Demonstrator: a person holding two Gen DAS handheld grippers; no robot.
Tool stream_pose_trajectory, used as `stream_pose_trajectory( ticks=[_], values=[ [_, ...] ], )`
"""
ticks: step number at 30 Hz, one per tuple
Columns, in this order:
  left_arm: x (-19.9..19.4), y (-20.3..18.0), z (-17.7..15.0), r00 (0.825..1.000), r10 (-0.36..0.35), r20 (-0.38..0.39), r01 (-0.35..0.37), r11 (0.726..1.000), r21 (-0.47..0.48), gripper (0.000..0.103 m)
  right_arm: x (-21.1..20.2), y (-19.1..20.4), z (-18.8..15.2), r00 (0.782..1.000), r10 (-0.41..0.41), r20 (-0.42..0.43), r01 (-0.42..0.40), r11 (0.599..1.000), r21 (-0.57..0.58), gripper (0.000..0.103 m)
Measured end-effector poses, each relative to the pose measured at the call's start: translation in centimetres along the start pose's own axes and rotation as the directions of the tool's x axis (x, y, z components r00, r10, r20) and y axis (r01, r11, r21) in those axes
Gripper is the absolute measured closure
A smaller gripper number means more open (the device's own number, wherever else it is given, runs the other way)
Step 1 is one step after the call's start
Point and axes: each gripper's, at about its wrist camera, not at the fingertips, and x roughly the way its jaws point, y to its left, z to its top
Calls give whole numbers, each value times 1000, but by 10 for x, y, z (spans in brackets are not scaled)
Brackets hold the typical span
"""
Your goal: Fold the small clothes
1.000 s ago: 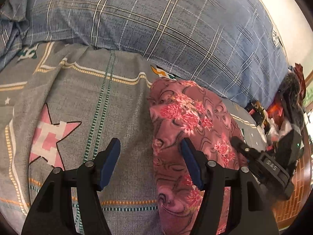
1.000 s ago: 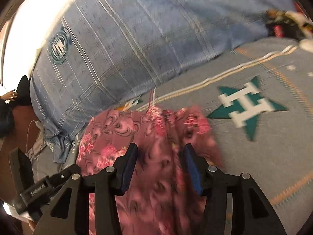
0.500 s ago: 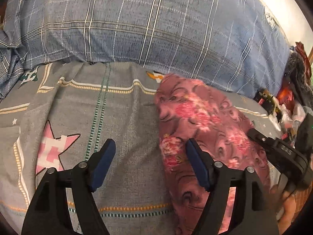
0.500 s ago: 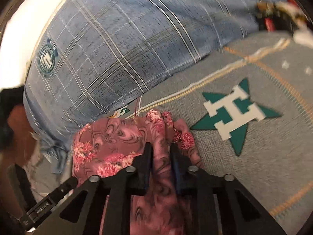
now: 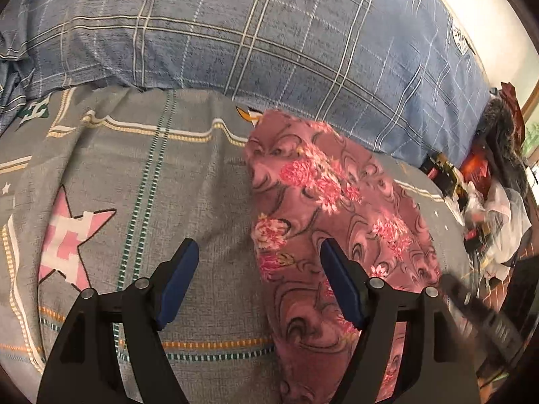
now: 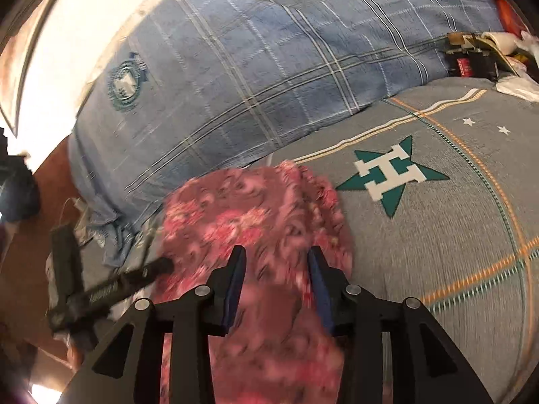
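A pink floral garment (image 5: 337, 208) lies folded in a long strip on the grey bedsheet (image 5: 202, 181). My left gripper (image 5: 259, 262) hovers open over the garment's left edge, its pads clear of the cloth. In the right wrist view the same garment (image 6: 249, 208) is blurred. My right gripper (image 6: 277, 259) is over its near part with the jaws opening; cloth shows between the pads, which do not press on it. The right gripper (image 5: 478, 313) is a dark blur low right in the left wrist view. The left gripper (image 6: 101, 289) shows at the left of the right wrist view.
A big blue plaid pillow (image 5: 269, 43) lies right behind the garment. The sheet has a pink star (image 5: 70, 239) to the left and a green star (image 6: 390, 175) to the right. Clutter of boxes and bags (image 5: 478, 195) sits past the bed's right edge.
The right gripper closed on a fold of the garment half a second ago, has since let go, and its jaws stand apart. The left gripper's jaws widened a little.
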Motion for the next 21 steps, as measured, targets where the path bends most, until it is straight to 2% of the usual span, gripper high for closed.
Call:
stream_pose_trajectory(
  ticks=[3, 4, 8, 11, 14, 16, 18, 19, 20, 21],
  values=[
    [7, -4, -5, 999, 24, -25, -23, 999, 24, 28, 14, -4, -20, 995, -76, -65, 74, 997, -39, 50],
    [8, -4, -6, 999, 28, -25, -27, 999, 26, 28, 19, -5, -25, 995, -88, -43, 85, 995, -55, 49],
    [-2, -4, -15, 1000, 24, -16, -23, 999, 23, 28, 18, -4, -29, 997, -82, -1, 82, 996, -48, 42],
    [-16, -1, -17, 999, 37, -8, -37, 999, 11, 28, 15, -2, -29, 995, -98, 2, 98, 994, -37, 41],
    [-37, 1, -22, 996, 86, -12, -86, 996, -6, 28, -3, -8, -27, 997, -77, -6, 77, 997, 17, 41],
    [-48, -1, -33, 997, 68, -27, -68, 998, -7, 28, -13, -19, -25, 994, -101, -41, 103, 993, 58, 38],
    [-49, -4, -50, 998, 13, -58, -13, 1000, -1, 28, -14, -31, -28, 989, -115, -93, 123, 989, 82, 35],
    [-45, -6, -60, 996, -5, -86, 5, 1000, 2, 28, -13, -39, -32, 990, -78, -119, 90, 991, 96, 35],
    [-39, -8, -67, 994, -6, -113, 7, 1000, 7, 28, -14, -41, -34, 992, -56, -114, 66, 994, 86, 40],
    [-34, -12, -73, 991, -6, -136, 9, 1000, 19, 28, -18, -38, -35, 993, -32, -112, 38, 998, 52, 66]
  ],
)
